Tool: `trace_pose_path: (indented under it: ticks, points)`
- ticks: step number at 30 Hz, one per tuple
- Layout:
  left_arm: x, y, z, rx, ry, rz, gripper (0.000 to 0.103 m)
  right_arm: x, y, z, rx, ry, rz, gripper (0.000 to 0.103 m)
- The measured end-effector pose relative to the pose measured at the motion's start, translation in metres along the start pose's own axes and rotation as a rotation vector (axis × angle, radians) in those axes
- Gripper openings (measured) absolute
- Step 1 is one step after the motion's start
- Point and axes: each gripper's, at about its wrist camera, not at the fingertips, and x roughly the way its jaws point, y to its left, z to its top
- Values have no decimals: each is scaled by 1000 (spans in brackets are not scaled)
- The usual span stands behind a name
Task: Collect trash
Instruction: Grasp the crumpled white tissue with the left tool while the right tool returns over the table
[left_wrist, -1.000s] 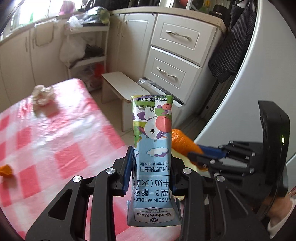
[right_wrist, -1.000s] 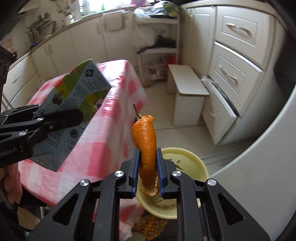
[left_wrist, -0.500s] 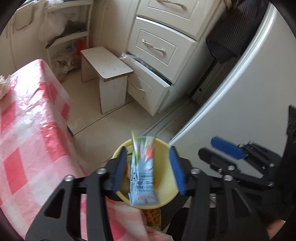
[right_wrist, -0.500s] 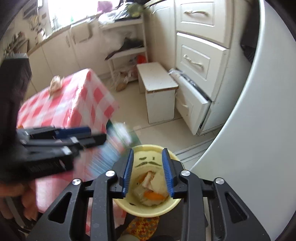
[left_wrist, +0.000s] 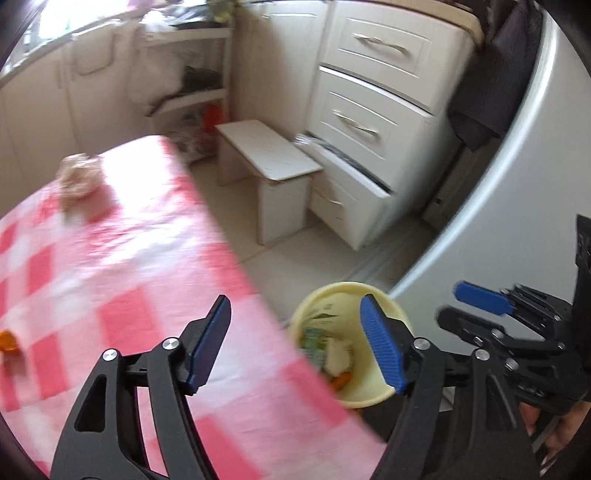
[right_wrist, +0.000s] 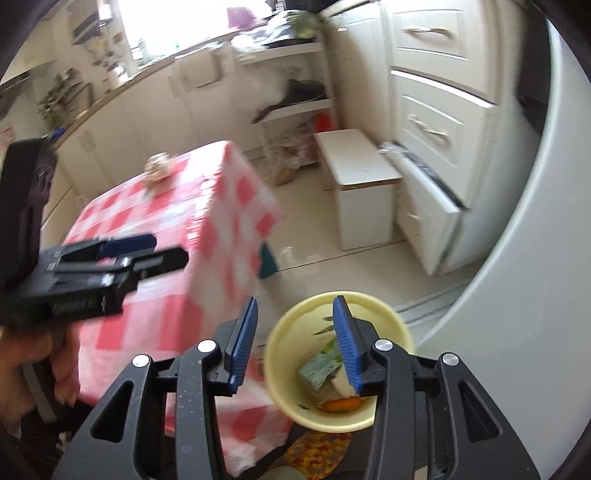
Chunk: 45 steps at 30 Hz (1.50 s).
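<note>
A yellow bin (left_wrist: 391, 306) (right_wrist: 391, 325) stands on the floor beside the table. In it lie the milk carton (left_wrist: 314, 341) (right_wrist: 319, 369), an orange peel (left_wrist: 341, 380) (right_wrist: 338, 404) and a white scrap. My left gripper (left_wrist: 299, 347) (right_wrist: 166, 249) hovers over the table edge and the bin, its jaws opening, nothing between them. My right gripper (right_wrist: 293, 347) (left_wrist: 452, 304) hangs above the bin's left rim, jaws also opening and empty. On the pink checked table (left_wrist: 122, 258) (right_wrist: 221, 192) remain a crumpled paper ball (left_wrist: 77, 177) (right_wrist: 159, 166) and a small orange peel piece (left_wrist: 7, 341).
A white stool (left_wrist: 269, 162) (right_wrist: 354, 162) stands on the floor past the table. Behind it is a drawer unit with one drawer pulled out (left_wrist: 351, 177) (right_wrist: 424, 177). A grey fridge (left_wrist: 517, 166) (right_wrist: 535, 240) curves along the right. A hand holds each gripper.
The carton has left my left gripper and the orange peel my right; both now lie in the bin. Both pairs of jaws have widened, and the left view has swung back over the table.
</note>
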Motion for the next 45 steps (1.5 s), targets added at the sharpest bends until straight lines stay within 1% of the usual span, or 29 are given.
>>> trace_pose_path:
  ticks: [4, 6, 8, 10, 11, 13, 14, 17, 21, 22, 24, 26, 27, 28, 29, 30, 31, 32, 34, 37, 39, 41, 45]
  points:
    - [-16, 43, 3, -46, -21, 81, 74, 4, 39, -4, -138, 24, 70, 42]
    - [-23, 67, 7, -72, -38, 125, 78, 6, 59, -7, -207, 34, 109, 42]
    - [-28, 90, 13, -99, -56, 171, 82, 9, 76, -11, -270, 45, 144, 42]
    - [-28, 117, 25, -125, -64, 206, 83, 11, 95, -15, -331, 60, 188, 42]
    - [-27, 123, 29, -130, -64, 217, 83, 12, 102, -18, -354, 65, 201, 43]
    - [-20, 142, 44, -140, -64, 245, 84, 15, 117, -21, -402, 76, 233, 44]
    - [-13, 157, 58, -149, -64, 261, 84, 16, 121, -23, -417, 81, 243, 44]
    - [5, 184, 89, -178, -64, 289, 86, 22, 136, -29, -470, 102, 272, 44]
    - [36, 221, 129, -229, -49, 304, 87, 29, 152, -33, -518, 122, 294, 44]
    - [47, 231, 140, -242, -40, 308, 87, 29, 154, -32, -523, 123, 300, 44]
    - [63, 245, 150, -262, -17, 315, 88, 30, 159, -29, -533, 125, 320, 44]
    - [83, 259, 157, -291, 34, 310, 87, 29, 162, -27, -536, 121, 339, 44]
    - [92, 265, 158, -301, 56, 303, 84, 28, 163, -27, -536, 119, 349, 44]
    - [99, 268, 158, -303, 76, 279, 77, 28, 164, -27, -537, 120, 354, 44]
    - [104, 268, 155, -297, 93, 253, 53, 28, 164, -28, -538, 120, 354, 44]
    - [106, 266, 153, -279, 104, 244, 46, 28, 164, -27, -538, 122, 353, 44]
    - [104, 258, 150, -232, 103, 221, 42, 28, 163, -27, -538, 123, 350, 44]
    - [102, 250, 144, -194, 110, 201, 41, 28, 162, -26, -536, 122, 346, 44]
    - [96, 236, 133, -131, 129, 187, 38, 27, 162, -25, -530, 114, 343, 44]
    - [73, 212, 102, -69, 154, 125, 38, 24, 164, -25, -531, 104, 343, 44]
    - [58, 199, 77, -46, 170, 93, 38, 23, 167, -26, -545, 103, 338, 44]
    - [37, 188, 44, -20, 181, 70, 38, 25, 170, -28, -558, 106, 329, 44]
    - [-8, 180, -10, -26, 192, 27, 38, 29, 179, -31, -576, 114, 309, 45]
